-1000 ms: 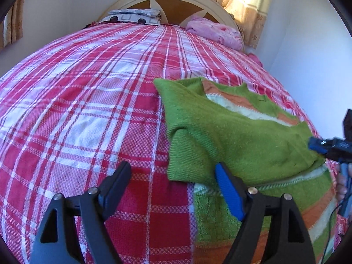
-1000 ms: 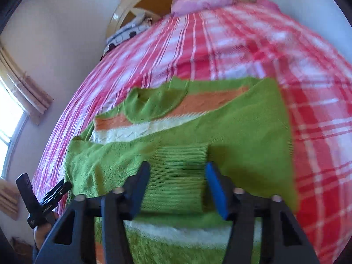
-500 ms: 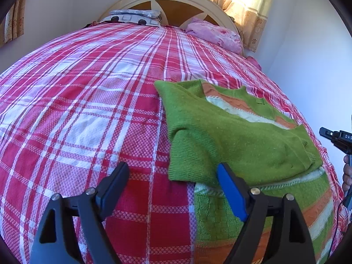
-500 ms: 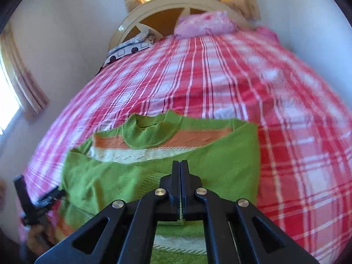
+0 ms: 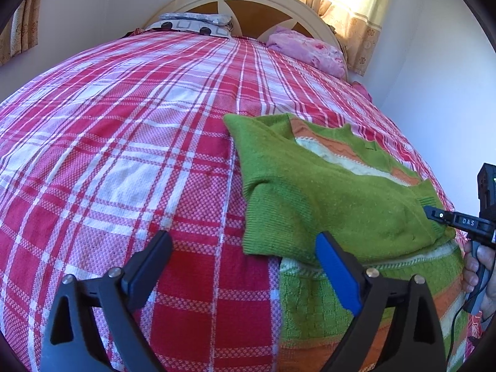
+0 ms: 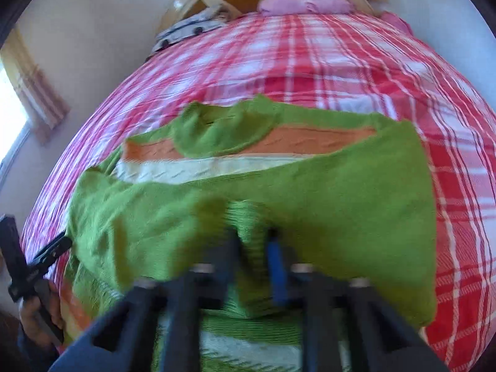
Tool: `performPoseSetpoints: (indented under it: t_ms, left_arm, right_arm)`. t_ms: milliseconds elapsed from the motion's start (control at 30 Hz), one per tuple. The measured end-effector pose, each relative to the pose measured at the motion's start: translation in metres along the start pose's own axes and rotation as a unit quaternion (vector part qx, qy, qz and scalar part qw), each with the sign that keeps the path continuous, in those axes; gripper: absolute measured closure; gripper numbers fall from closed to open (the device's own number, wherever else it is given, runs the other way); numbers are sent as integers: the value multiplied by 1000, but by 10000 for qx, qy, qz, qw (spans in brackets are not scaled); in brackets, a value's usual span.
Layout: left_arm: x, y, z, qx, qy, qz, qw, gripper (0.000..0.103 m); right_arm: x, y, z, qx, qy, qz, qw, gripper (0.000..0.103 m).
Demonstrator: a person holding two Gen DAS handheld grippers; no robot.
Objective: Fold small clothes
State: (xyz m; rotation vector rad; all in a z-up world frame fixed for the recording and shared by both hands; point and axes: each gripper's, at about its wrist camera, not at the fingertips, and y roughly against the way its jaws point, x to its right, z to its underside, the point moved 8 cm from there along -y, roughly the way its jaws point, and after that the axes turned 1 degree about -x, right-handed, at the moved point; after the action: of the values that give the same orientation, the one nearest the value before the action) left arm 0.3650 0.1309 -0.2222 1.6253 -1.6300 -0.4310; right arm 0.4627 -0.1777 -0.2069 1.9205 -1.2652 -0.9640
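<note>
A green knitted sweater [image 5: 325, 192] with orange and cream stripes lies on the red plaid bedspread [image 5: 124, 124], both sleeves folded across its chest. My left gripper [image 5: 243, 241] hovers over its near left edge. Its jaws are opening, with only the cloth lying flat below them. My right gripper [image 6: 252, 238] is blurred. Its jaws are closing, and the ribbed sleeve cuff [image 6: 248, 217] sits pinched in the narrow gap. In the left wrist view, the right gripper [image 5: 434, 215] touches the sweater's right side. The left gripper [image 6: 59, 245] shows at the far left.
A cream headboard [image 5: 248, 3] stands at the far end, with a grey patterned pillow [image 5: 195, 23] and a pink one [image 5: 307, 49] against it. A white wall [image 5: 434, 93] runs close along the bed's right side. Wide plaid bedspread stretches left of the sweater.
The right gripper stood open astride the cuff, then shut and drew back, and now sits blurred on the cuff again. The left jaws have widened a little; that hand has stayed put.
</note>
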Motion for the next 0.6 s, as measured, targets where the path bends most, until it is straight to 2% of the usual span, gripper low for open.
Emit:
performPoseSetpoints:
  t_ms: [167, 300, 400, 533, 567, 600]
  left_arm:
    - [0, 1, 0, 28, 26, 37, 10000, 7]
    - [0, 1, 0, 23, 6, 25, 10000, 5]
    - [3, -2, 2, -36, -103, -79, 9999, 3]
    - [4, -2, 3, -55, -172, -149, 9997, 2]
    - [4, -3, 3, -68, -175, -157, 9997, 2]
    - [5, -3, 3, -72, -190, -173, 9996, 2]
  right_arm:
    - [-4, 36, -15, 525, 455, 458, 9965, 96]
    - [14, 64, -29, 823, 468, 850, 9919, 96]
    - [36, 67, -30, 754, 295, 1090, 9907, 96]
    - [55, 41, -12, 276, 210, 1156, 9927, 95]
    - [58, 33, -7, 164, 215, 1167, 9928, 93]
    - [61, 28, -2, 108, 210, 1205, 9924, 84]
